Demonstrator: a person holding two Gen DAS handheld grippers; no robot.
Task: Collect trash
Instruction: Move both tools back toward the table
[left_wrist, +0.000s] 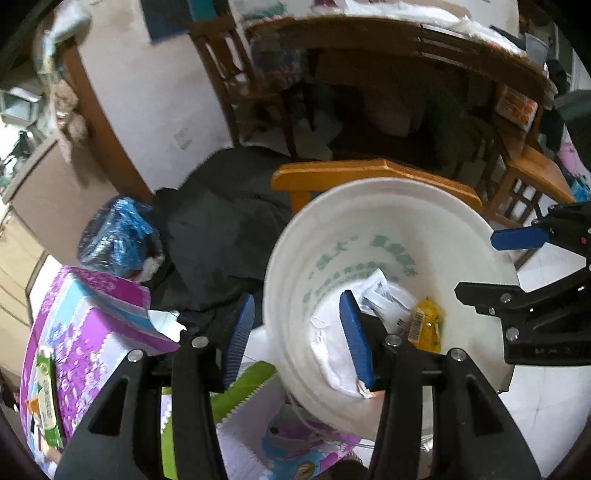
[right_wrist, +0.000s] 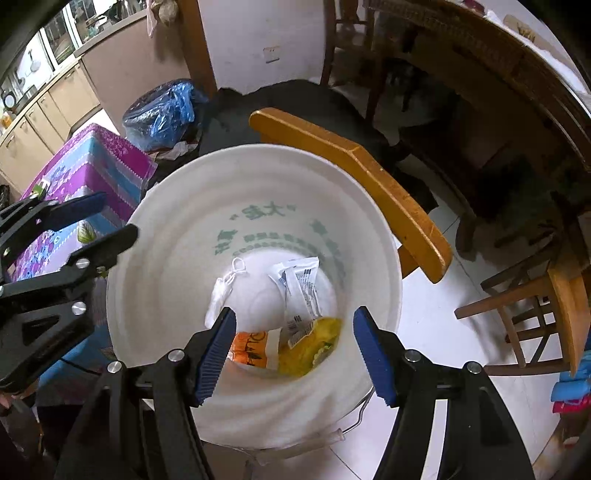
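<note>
Right wrist view shows your right gripper (right_wrist: 293, 354) spread wide and empty above the white plastic bucket (right_wrist: 166, 236) holding the crumpled wrappers (right_wrist: 299, 291), while your left gripper (left_wrist: 295, 332), equally wide, straddles its rim and could tip it.

Hidden and unclear bits

Your left tongs (left_wrist: 297, 332) cover part of the white mask (left_wrist: 332, 354); the orange wrapper (right_wrist: 251, 349) hides behind your right finger (right_wrist: 216, 354); bucket (right_wrist: 166, 258) lettering is unreadable.
</note>
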